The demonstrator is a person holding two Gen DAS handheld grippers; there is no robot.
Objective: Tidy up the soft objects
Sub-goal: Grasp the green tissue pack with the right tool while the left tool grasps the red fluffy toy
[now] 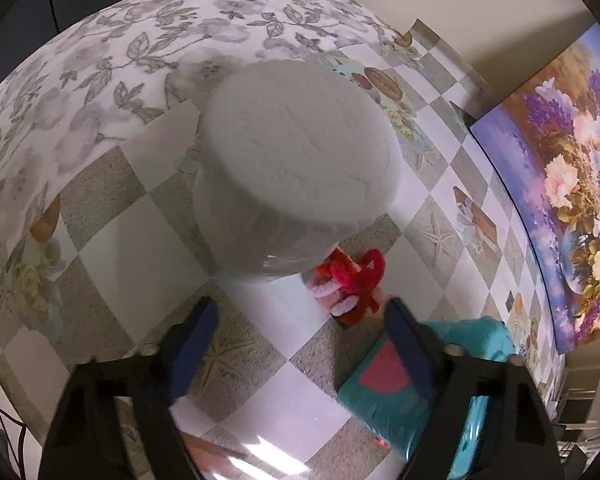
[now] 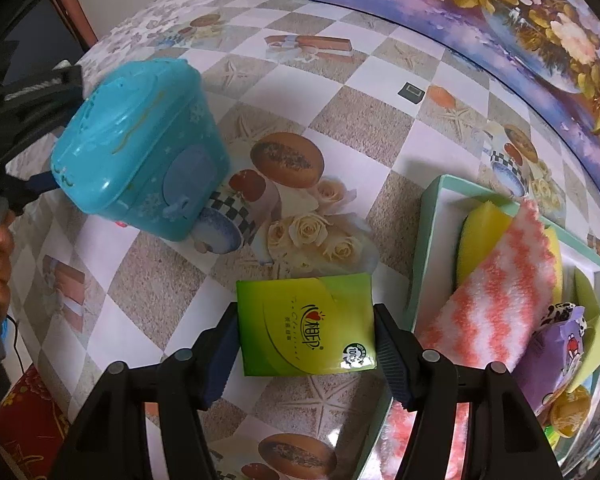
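In the left wrist view my left gripper (image 1: 300,360) is open over the checkered tablecloth. A tall jar with a pale felt-like top (image 1: 296,164) stands just ahead of it, with red and pink pipe cleaners (image 1: 352,284) behind. A teal plastic container (image 1: 404,392) lies against the right finger. In the right wrist view my right gripper (image 2: 306,342) is shut on a green tissue pack (image 2: 306,326), held above the table. A teal-rimmed box (image 2: 428,240) at right holds a yellow sponge (image 2: 480,224), a pink-white striped cloth (image 2: 488,292) and a purple packet (image 2: 556,356).
The teal plastic container (image 2: 140,160) stands at left in the right wrist view, with the other gripper and a hand behind it. A flower picture (image 2: 500,12) leans along the table's far edge. A grey floral cloth (image 1: 120,60) covers the far left.
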